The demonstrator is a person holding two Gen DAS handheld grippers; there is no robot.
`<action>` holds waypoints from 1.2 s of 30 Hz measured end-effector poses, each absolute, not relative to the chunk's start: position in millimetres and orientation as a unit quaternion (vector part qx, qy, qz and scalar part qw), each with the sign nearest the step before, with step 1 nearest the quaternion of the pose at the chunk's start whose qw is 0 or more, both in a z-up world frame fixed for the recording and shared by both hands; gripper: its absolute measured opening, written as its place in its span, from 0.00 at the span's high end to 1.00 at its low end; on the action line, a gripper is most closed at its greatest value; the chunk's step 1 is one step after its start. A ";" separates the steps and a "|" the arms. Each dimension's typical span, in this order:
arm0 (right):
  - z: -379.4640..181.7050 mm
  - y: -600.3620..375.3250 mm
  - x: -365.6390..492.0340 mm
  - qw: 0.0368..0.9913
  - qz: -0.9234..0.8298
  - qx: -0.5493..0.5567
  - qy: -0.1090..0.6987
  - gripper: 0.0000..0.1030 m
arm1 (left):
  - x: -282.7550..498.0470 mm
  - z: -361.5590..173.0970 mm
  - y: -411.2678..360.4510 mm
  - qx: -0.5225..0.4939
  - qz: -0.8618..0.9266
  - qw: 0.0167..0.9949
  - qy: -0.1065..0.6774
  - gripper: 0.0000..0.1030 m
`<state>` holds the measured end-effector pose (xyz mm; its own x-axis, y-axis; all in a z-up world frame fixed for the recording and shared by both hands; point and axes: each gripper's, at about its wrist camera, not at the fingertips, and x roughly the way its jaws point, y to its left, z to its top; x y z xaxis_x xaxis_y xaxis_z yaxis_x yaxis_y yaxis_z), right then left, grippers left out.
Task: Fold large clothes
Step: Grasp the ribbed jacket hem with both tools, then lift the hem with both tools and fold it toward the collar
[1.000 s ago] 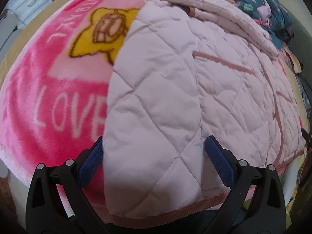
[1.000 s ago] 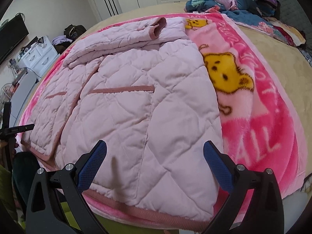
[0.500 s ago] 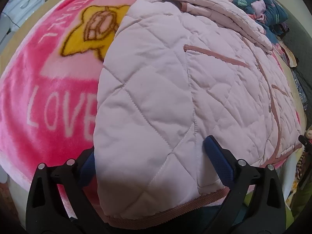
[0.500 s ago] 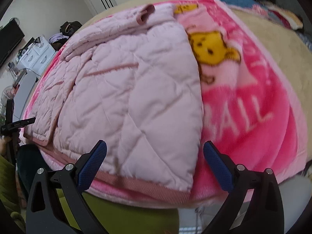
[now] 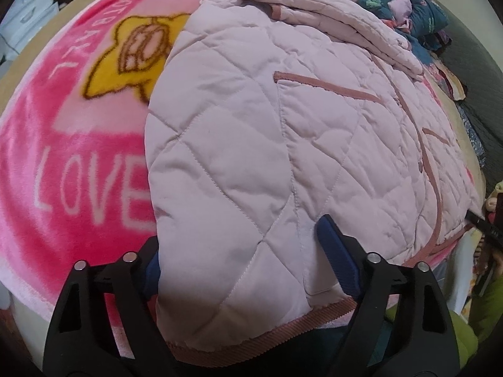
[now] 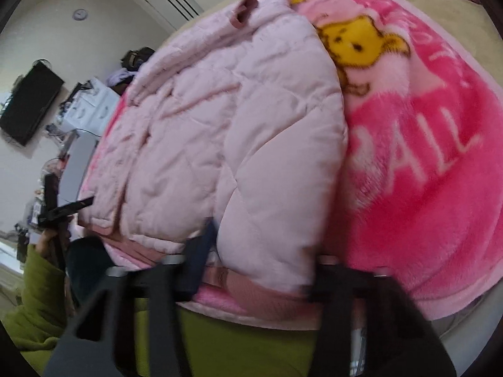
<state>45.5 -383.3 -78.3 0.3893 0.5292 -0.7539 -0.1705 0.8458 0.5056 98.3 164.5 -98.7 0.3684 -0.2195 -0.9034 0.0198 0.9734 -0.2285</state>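
A pale pink quilted jacket (image 5: pixel 283 132) with dusty-pink trim lies spread on a pink blanket (image 5: pixel 72 157), its sleeves folded across the top. My left gripper (image 5: pixel 242 251) is open, its blue pads straddling the jacket's near hem corner; the fabric covers most of the left pad. In the right wrist view the jacket (image 6: pixel 226 132) bulges at its other hem corner. My right gripper (image 6: pixel 261 251) is open with its jaws around that corner, the image blurred. The left gripper also shows far left in the right wrist view (image 6: pixel 63 210).
The pink blanket (image 6: pixel 424 157) with yellow cartoon prints covers a beige bed. A heap of dark teal patterned clothes (image 5: pixel 405 6) lies at the bed's far end. White drawers (image 6: pixel 91 106), a black screen (image 6: pixel 28 103) and wardrobes stand beyond the bed.
Both grippers moved forward onto the jacket's hem corners. The right one dropped low and tilted; the hem now sits between its jaws. The left pad slid under the fabric.
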 end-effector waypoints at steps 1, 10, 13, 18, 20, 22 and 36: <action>-71.4 -384.0 45.7 0.819 0.226 0.178 0.497 0.77 | 97.7 -97.4 161.6 -0.081 -0.072 0.826 0.554 0.34; -12.4 -377.7 55.8 0.861 0.267 0.162 0.402 0.86 | 85.6 -77.9 147.1 -0.035 -0.070 0.856 0.511 0.81; -2.6 -378.0 63.1 0.867 0.267 0.169 0.386 0.86 | 83.9 -62.4 145.7 -0.048 -0.072 0.870 0.485 0.86; 12.3 -375.2 74.2 0.876 0.268 0.176 0.360 0.86 | 88.4 -35.0 137.3 -0.053 -0.074 0.889 0.448 0.88; 15.9 -375.3 77.3 0.878 0.268 0.179 0.355 0.86 | 91.6 -26.3 135.1 -0.056 -0.076 0.894 0.437 0.88; 20.6 -376.4 80.3 0.881 0.266 0.182 0.346 0.86 | 95.2 -16.2 133.6 -0.055 -0.076 0.901 0.423 0.88; 50.4 -375.8 116.0 0.902 0.254 0.188 0.295 0.87 | 126.3 31.0 121.9 -0.059 -0.068 0.928 0.361 0.88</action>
